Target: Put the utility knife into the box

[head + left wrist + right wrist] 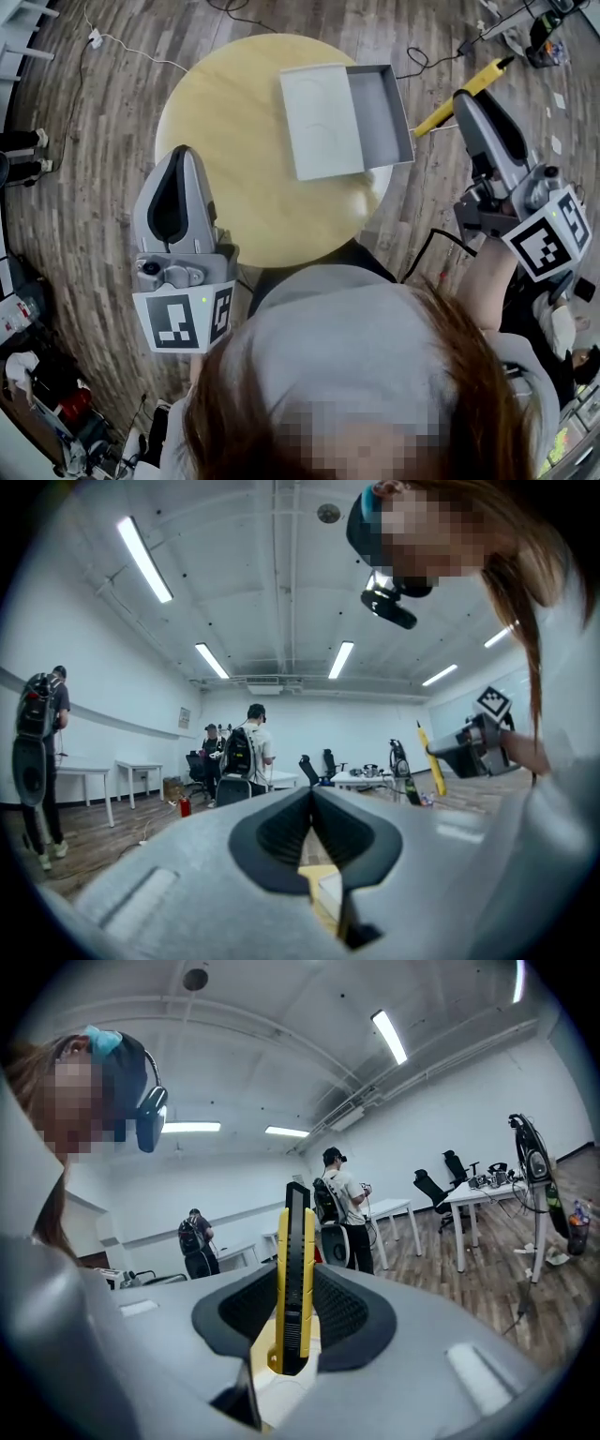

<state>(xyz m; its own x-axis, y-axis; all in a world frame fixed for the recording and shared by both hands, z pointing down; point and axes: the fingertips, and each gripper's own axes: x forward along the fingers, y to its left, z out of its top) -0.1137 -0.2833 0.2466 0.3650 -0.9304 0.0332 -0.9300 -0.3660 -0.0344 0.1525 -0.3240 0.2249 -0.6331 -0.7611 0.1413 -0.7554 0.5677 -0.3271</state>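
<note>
Right gripper [294,1283]: fingers [349,1314] pinched on the utility knife [296,1232], flat against its yellow sides. Grip sits low on the body, so most of the length juts past the tips, probably to leave a free end that can be lowered into the box. Blade end not legible. From the head view the knife hangs off the worktop's [234,122] right edge, over the floor [94,169], just beside the box [380,112] but not yet above it. Box is an open grey tray at the far right edge, pale lid [319,122] touching its left side, mouth up and ready. Left gripper [313,799]: fingers brought together at the tips, nothing held, at the near left edge. Likely kept in reserve to steady the tray.
</note>
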